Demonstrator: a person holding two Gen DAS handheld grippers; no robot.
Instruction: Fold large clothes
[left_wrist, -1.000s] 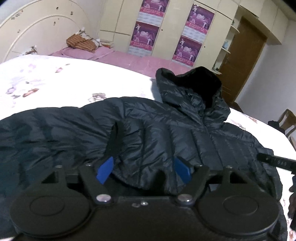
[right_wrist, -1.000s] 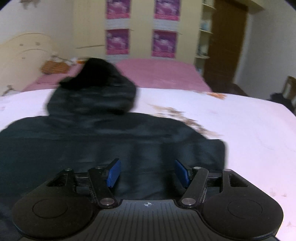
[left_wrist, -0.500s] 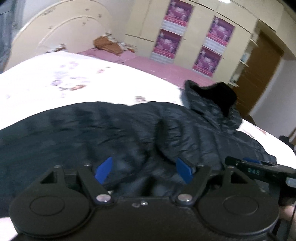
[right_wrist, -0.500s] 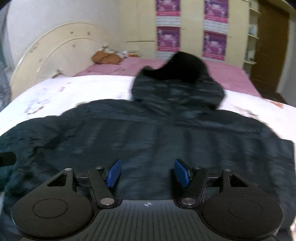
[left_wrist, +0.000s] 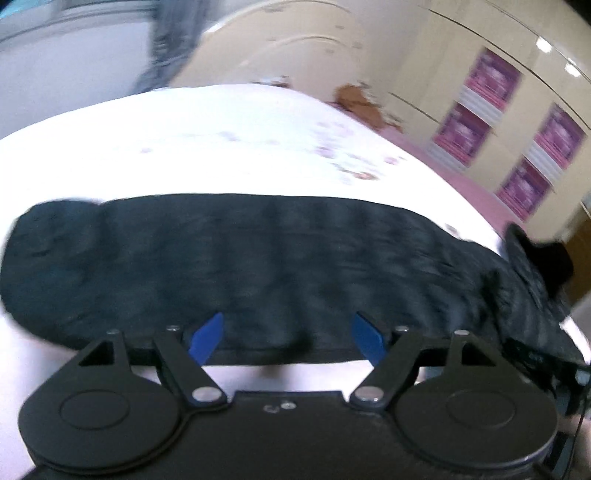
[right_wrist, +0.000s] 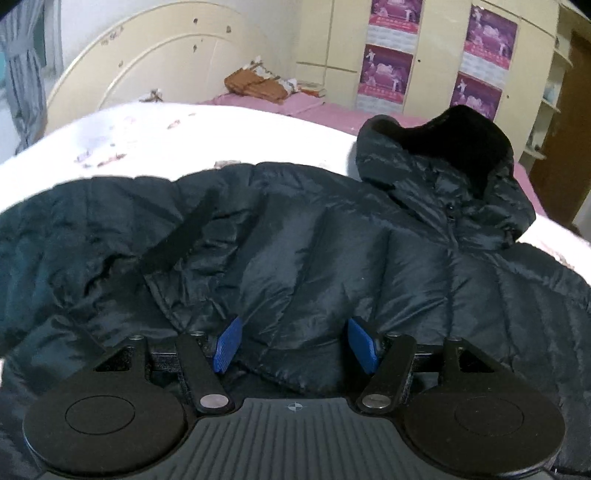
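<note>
A dark navy hooded puffer jacket (right_wrist: 314, 251) lies spread face up on a white floral bedspread (right_wrist: 207, 133), its hood (right_wrist: 454, 147) toward the far right. In the blurred left wrist view its left sleeve (left_wrist: 236, 258) stretches across the bed. My left gripper (left_wrist: 286, 338) is open and empty, just above the sleeve's near edge. My right gripper (right_wrist: 295, 345) is open and empty, over the jacket's front near the hem. A fold runs through the jacket's left chest (right_wrist: 173, 247).
A cream arched headboard (right_wrist: 155, 62) and a pink-covered bed part (right_wrist: 314, 109) with a brown bundle (right_wrist: 255, 83) lie behind. Cream wardrobes with purple posters (right_wrist: 388, 77) and a brown door (right_wrist: 565, 147) stand at the back right. A grey curtain (right_wrist: 22, 74) hangs at left.
My left gripper has swung left, from the jacket's body to its left sleeve. My right gripper has also swung left, toward the jacket's left chest. Both stayed open.
</note>
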